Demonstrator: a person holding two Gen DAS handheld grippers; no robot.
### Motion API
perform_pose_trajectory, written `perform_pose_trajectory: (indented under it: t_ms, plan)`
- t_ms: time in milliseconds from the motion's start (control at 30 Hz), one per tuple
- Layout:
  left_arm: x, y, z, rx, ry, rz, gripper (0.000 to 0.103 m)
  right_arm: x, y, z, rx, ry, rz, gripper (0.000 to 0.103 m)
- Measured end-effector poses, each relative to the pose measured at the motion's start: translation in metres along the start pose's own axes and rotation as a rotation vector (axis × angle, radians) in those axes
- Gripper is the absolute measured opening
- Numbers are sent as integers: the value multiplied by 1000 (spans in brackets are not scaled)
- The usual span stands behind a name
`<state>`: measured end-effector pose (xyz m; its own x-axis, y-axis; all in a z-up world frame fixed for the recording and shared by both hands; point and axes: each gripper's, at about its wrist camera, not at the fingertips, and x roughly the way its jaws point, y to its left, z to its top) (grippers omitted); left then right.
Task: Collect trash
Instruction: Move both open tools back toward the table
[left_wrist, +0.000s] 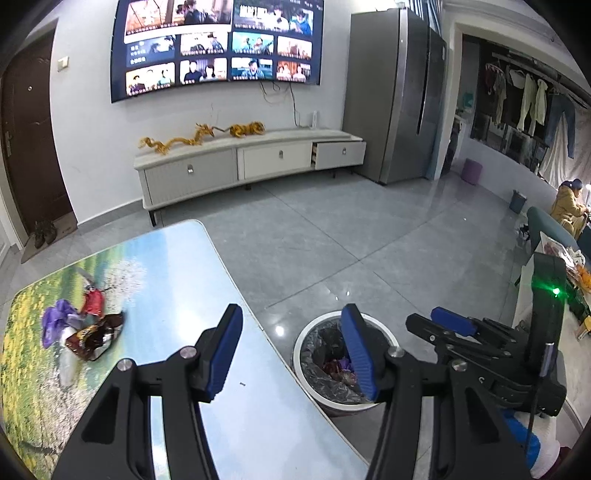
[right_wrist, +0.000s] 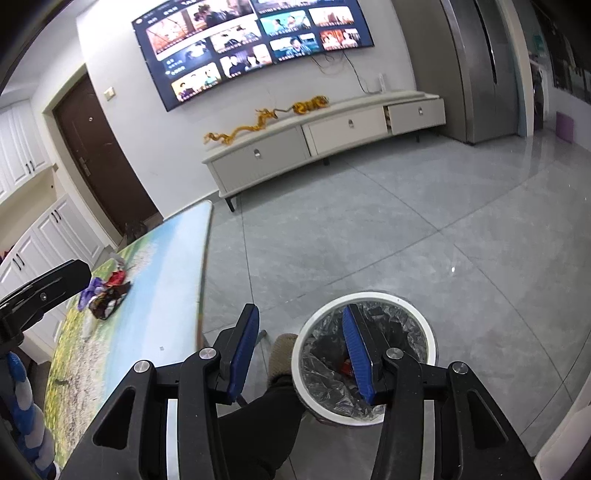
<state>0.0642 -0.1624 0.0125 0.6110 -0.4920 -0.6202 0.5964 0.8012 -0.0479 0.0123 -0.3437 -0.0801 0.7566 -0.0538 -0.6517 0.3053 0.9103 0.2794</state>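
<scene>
A pile of wrappers (left_wrist: 83, 328), purple, red and brown, lies on the left part of the landscape-print table (left_wrist: 177, 280); it also shows in the right wrist view (right_wrist: 105, 295). A white bin (left_wrist: 306, 369) lined with a black bag stands on the floor beside the table, with some trash inside (left_wrist: 338, 369). My left gripper (left_wrist: 295, 350) is open and empty, over the table edge and bin. My right gripper (right_wrist: 301, 354) is open and empty above the bin (right_wrist: 417, 314); it also shows in the left wrist view (left_wrist: 454, 325).
A TV cabinet (left_wrist: 251, 162) with one drawer ajar stands under a wall TV (left_wrist: 218, 44). A grey fridge (left_wrist: 399, 92) is at the right. A person (left_wrist: 569, 206) sits far right. A slippered foot (right_wrist: 282, 350) is by the bin.
</scene>
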Motion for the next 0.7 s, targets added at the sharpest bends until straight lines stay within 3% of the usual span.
perform_pose_trajectory:
  t_ms: [633, 700]
  plan:
    - [-148, 10, -24, 11, -265, 45, 54, -129, 65, -2, -124, -219, 19, 48]
    - [-161, 15, -30, 2, -287, 61, 54, -137, 77, -4, -145, -236, 29, 54]
